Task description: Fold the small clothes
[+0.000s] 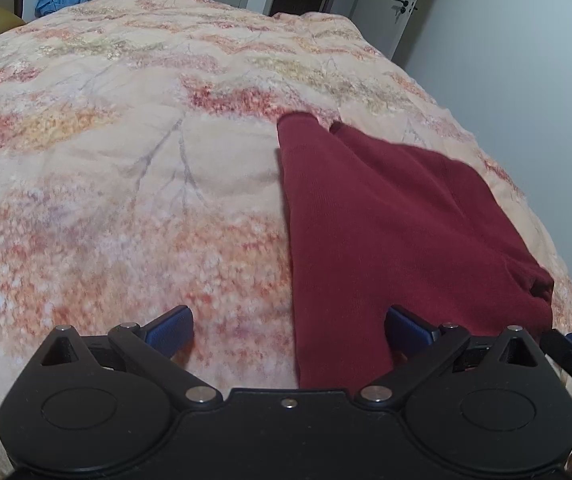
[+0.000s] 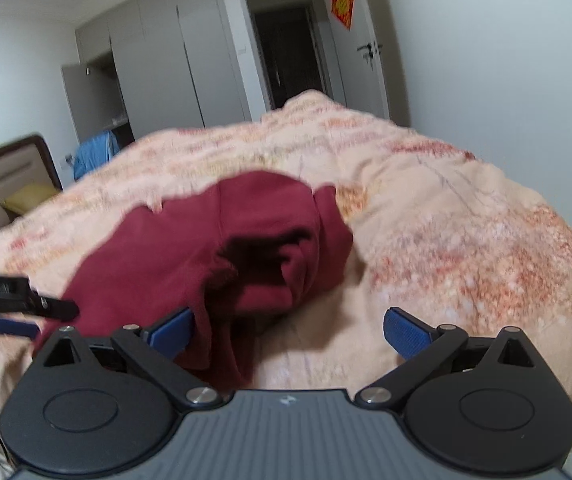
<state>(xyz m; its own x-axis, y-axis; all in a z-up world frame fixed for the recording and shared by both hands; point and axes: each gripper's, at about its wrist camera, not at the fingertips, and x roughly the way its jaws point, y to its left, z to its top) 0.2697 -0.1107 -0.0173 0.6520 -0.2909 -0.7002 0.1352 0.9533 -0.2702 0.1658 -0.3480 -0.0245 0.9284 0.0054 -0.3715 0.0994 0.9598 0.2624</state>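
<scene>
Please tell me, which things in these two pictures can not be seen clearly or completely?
- Left wrist view: the near edge of the dark red garment is hidden behind the left gripper.
- Right wrist view: the garment's hem is hidden behind the right gripper; motion blur smears its folds.
- Both views: the bedspread is cut off by the picture edges.
</scene>
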